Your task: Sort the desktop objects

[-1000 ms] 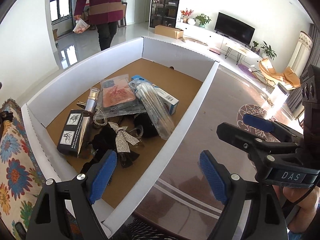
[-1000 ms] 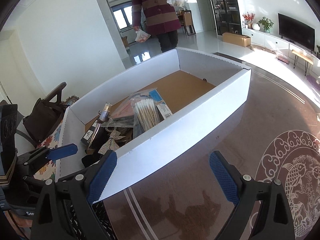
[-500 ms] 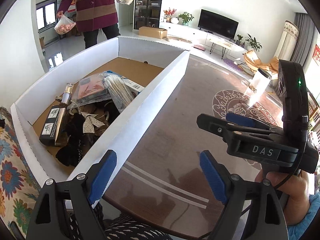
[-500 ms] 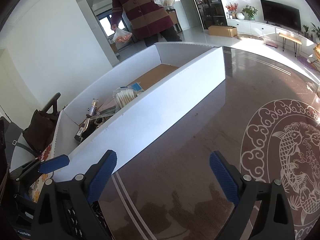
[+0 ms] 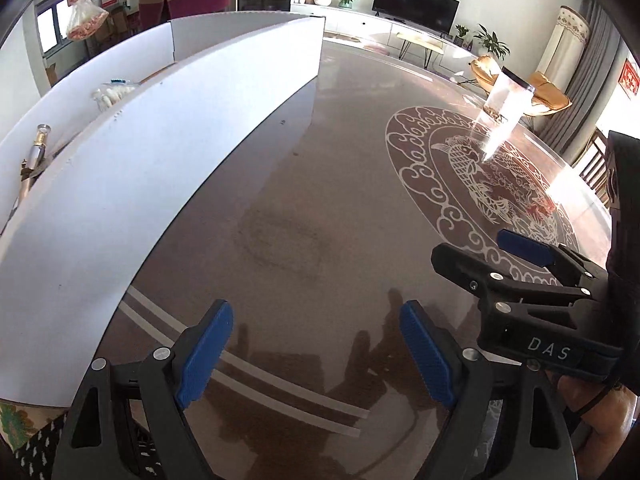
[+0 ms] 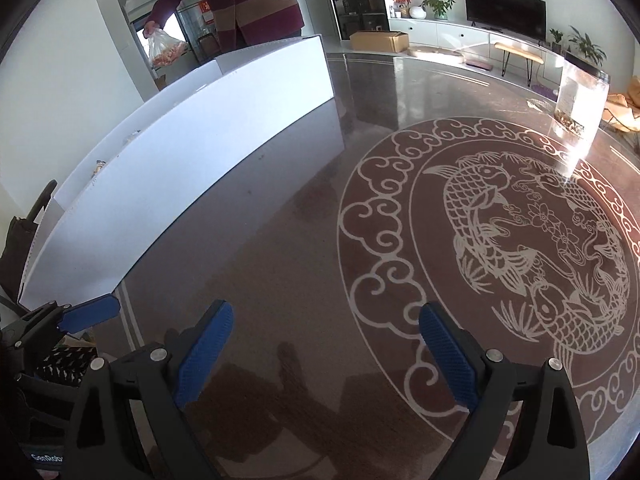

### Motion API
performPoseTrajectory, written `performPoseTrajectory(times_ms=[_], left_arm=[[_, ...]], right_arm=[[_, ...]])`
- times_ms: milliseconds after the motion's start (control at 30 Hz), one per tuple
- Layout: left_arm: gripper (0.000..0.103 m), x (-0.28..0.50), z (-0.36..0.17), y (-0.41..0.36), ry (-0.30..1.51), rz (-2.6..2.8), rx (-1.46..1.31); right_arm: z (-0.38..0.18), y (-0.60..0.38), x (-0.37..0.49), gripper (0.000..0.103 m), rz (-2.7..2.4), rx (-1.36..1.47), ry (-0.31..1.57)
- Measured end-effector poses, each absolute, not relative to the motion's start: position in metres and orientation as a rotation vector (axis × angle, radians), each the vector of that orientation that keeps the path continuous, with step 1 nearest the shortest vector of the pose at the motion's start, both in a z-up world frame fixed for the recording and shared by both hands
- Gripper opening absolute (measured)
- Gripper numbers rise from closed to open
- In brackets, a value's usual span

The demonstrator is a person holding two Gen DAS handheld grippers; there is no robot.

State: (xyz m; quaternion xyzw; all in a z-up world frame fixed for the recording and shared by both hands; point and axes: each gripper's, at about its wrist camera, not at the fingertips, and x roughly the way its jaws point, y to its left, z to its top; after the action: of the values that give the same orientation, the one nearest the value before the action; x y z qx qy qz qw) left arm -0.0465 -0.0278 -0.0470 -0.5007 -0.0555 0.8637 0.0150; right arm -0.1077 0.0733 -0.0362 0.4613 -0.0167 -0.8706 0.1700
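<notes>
A long white cardboard box [image 5: 132, 168] [image 6: 192, 148] stands along the left of the dark glossy table [image 5: 320, 208]. Over its wall only the tips of its contents show: a bag of cotton swabs [image 5: 114, 94] and a bottle top [image 5: 40, 142]. My left gripper [image 5: 316, 356] hangs open low over bare table just right of the box, nothing between its blue pads. My right gripper [image 6: 324, 356] is open too, over the table beside the koi medallion [image 6: 520, 240]. Each gripper shows in the other's view: the right gripper [image 5: 516, 260], the left gripper [image 6: 80, 320].
A person in a striped top [image 6: 248, 0] stands behind the box holding two plastic bags [image 6: 166, 50]. A clear acrylic container [image 5: 506, 98] stands at the table's far right. A patterned cushion [image 5: 16, 420] lies at the near left edge.
Both grippers have dropped lower and swung right, away from the box. The box's inside, seen from above before, is now hidden behind its white wall. Both jaws stay equally wide.
</notes>
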Motion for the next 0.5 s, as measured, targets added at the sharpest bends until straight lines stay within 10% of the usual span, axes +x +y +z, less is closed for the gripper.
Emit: performPoseTrajectory(times_ms=[500], left_arm=[[0.103,-0.064,-0.073,0.000,-0.044,2.763,-1.588]], right_arm=[[-0.053,0.127,-0.090,0.095,-2.627,1.357,0.093]])
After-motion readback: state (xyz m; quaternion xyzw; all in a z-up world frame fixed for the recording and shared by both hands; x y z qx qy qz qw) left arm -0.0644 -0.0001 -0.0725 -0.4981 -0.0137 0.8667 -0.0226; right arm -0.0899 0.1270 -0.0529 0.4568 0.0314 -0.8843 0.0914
